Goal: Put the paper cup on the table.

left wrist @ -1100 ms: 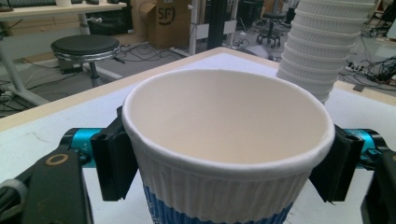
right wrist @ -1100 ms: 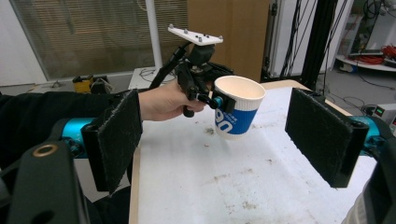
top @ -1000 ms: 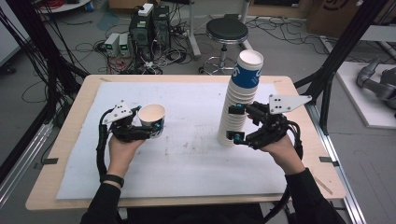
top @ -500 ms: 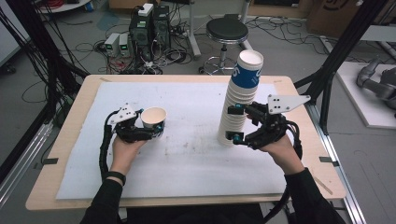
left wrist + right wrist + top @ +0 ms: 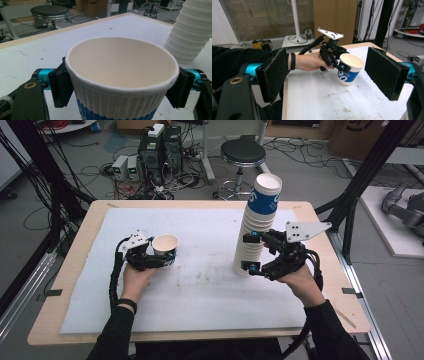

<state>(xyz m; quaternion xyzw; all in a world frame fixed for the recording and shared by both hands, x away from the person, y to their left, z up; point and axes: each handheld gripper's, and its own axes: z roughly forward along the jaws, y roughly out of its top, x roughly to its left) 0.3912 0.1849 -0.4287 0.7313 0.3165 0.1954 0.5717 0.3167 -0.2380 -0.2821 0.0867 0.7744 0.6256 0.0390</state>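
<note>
A white ribbed paper cup point(image 5: 165, 246) with a blue band stands upright between the jaws of my left gripper point(image 5: 156, 259), which is shut on it just below the rim. In the left gripper view the black pads press both sides of the cup point(image 5: 122, 75). A tall, slightly leaning stack of paper cups point(image 5: 256, 227) stands at the right of the mat, topped by a blue-banded cup. My right gripper point(image 5: 252, 251) hovers close beside the stack, jaws open. In its own view the right gripper point(image 5: 335, 75) has nothing between its pads and looks across at the held cup point(image 5: 349, 68).
A white mat point(image 5: 210, 290) covers most of the wooden table point(image 5: 65, 285). The stack's lower part shows in the left gripper view point(image 5: 190, 30). Beyond the far edge stand a black stool point(image 5: 243, 154) and electronics boxes with cables point(image 5: 157, 147). Black frame posts flank the table.
My left gripper has sunk a little toward the mat with the cup in it. The right gripper and the stack have stayed put.
</note>
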